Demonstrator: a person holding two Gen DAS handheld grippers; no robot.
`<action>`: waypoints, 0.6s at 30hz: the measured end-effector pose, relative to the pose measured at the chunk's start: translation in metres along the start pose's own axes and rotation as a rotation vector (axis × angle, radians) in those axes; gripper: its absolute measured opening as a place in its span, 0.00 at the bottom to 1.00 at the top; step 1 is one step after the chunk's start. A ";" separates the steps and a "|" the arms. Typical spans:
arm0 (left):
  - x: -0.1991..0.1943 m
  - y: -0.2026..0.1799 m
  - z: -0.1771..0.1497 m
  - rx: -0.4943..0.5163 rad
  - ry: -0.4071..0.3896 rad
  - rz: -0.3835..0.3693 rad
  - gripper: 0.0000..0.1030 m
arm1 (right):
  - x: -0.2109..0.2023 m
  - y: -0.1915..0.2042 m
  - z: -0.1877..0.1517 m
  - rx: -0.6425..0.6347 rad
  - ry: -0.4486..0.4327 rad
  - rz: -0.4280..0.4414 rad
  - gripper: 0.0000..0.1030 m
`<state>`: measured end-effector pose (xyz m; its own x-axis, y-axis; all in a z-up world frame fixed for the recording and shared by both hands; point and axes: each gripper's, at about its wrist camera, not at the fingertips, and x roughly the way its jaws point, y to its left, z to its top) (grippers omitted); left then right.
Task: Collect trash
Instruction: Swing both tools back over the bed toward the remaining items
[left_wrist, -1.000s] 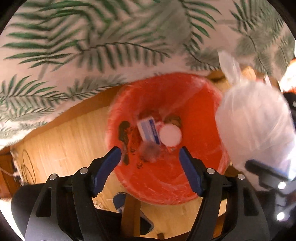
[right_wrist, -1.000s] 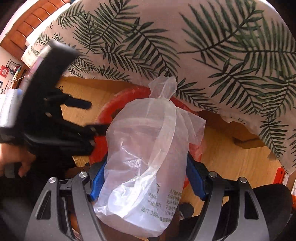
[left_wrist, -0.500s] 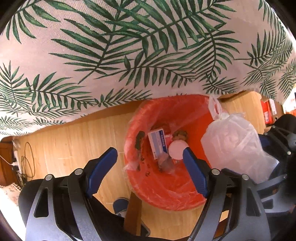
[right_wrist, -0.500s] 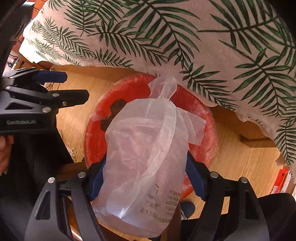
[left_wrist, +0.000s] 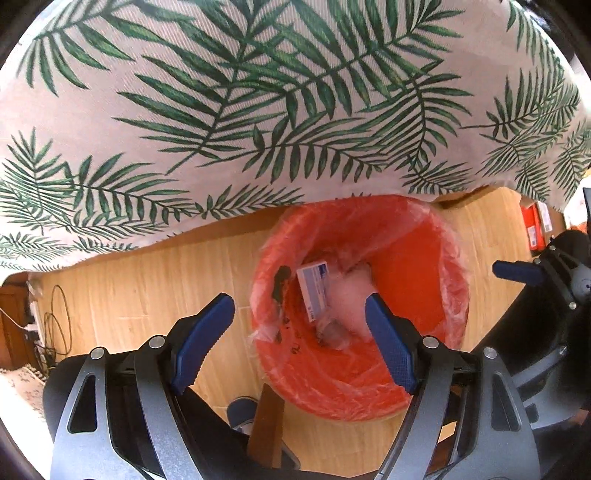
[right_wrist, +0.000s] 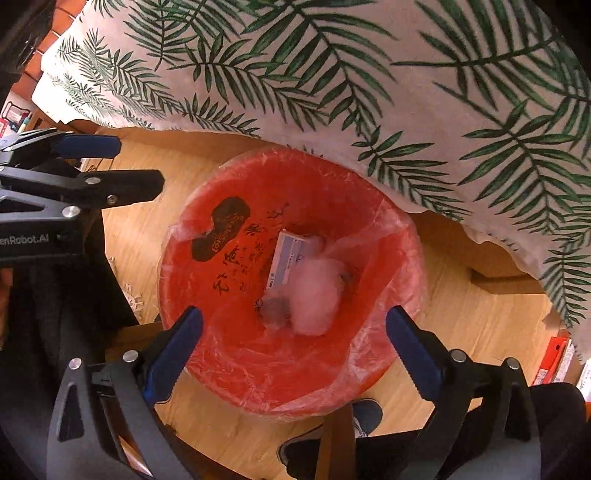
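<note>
A red bin (left_wrist: 424, 373) lined with clear plastic stands on the wooden floor; it also shows in the right wrist view (right_wrist: 258, 373). Inside lie a tied translucent white bag (right_wrist: 314, 295), seen blurred in the left wrist view (left_wrist: 351, 299), and a white-and-blue box (left_wrist: 314, 288), also in the right wrist view (right_wrist: 284, 258). My left gripper (left_wrist: 299, 332) is open and empty above the bin's left side. My right gripper (right_wrist: 295, 343) is open and empty above the bin.
A table with a palm-leaf cloth (left_wrist: 258, 110) overhangs the bin's far side (right_wrist: 406, 92). Cables (left_wrist: 55, 317) lie at the floor's left. Red boxes (right_wrist: 554, 354) sit at the right. A shoe (right_wrist: 365, 417) and a wooden leg (left_wrist: 266, 424) are below.
My right gripper opened and let go of the white bag, which dropped into the red bin. My left gripper drew back and to the left.
</note>
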<state>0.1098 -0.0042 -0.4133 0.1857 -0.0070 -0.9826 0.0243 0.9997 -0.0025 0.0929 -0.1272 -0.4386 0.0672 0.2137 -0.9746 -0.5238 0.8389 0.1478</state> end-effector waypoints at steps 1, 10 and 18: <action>-0.004 0.000 0.000 0.001 -0.007 0.001 0.75 | -0.005 0.000 0.000 0.002 -0.010 -0.006 0.95; -0.086 0.004 -0.004 0.020 -0.195 0.024 0.76 | -0.121 0.005 -0.010 0.034 -0.297 -0.138 0.95; -0.158 0.002 0.025 0.064 -0.357 0.045 0.86 | -0.198 -0.011 0.012 0.063 -0.460 -0.218 0.95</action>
<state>0.1049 -0.0015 -0.2532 0.5186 0.0184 -0.8548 0.0673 0.9958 0.0622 0.0954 -0.1734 -0.2452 0.5435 0.2167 -0.8109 -0.4043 0.9142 -0.0266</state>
